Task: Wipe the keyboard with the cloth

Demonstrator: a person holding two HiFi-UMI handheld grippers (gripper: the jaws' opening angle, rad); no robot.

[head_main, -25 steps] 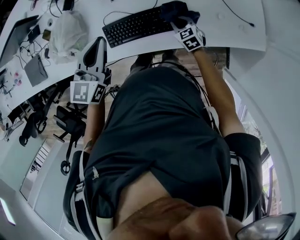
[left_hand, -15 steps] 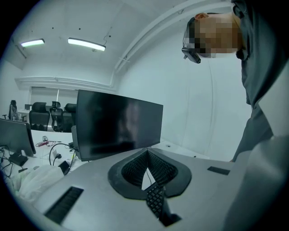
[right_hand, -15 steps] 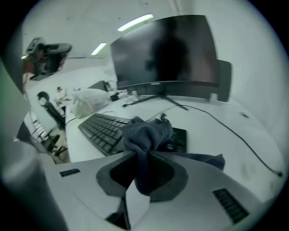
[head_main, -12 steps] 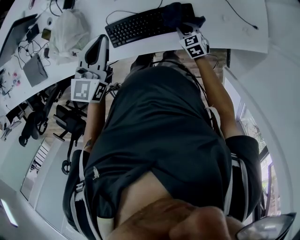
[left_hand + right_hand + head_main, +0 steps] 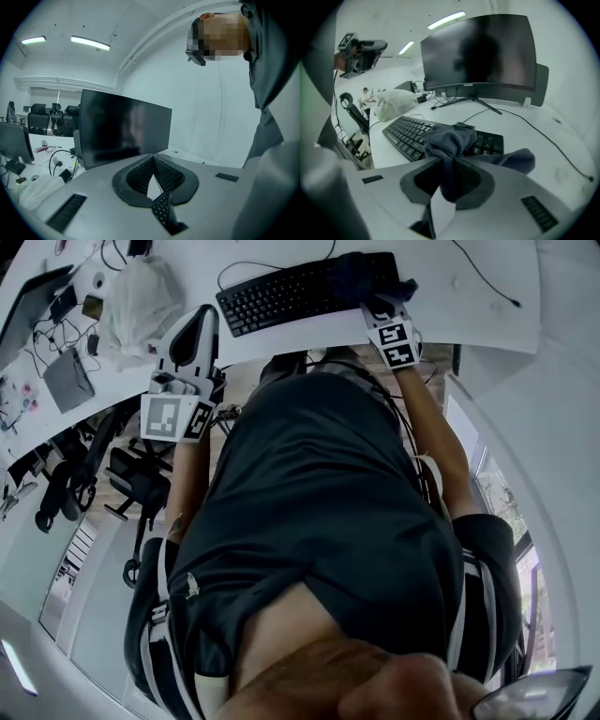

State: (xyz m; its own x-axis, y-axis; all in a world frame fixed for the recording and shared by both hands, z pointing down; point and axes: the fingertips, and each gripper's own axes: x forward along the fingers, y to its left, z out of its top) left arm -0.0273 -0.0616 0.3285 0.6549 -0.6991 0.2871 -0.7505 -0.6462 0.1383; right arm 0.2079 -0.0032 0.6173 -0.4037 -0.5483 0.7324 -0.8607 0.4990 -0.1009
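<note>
A black keyboard lies on the white desk in front of me. A dark grey cloth rests bunched on the keyboard's right end. My right gripper is shut on the cloth, which hangs between its jaws. The left gripper is held up off the desk at the near edge, left of the keyboard, its jaws closed with nothing between them. It points at a dark monitor.
A large monitor stands behind the keyboard, with cables trailing across the desk. A white plastic bag and small gadgets lie at the desk's left. Office chairs stand below the desk edge.
The right gripper has dragged the cloth rightward along the keyboard's right end. The left gripper has stayed almost still.
</note>
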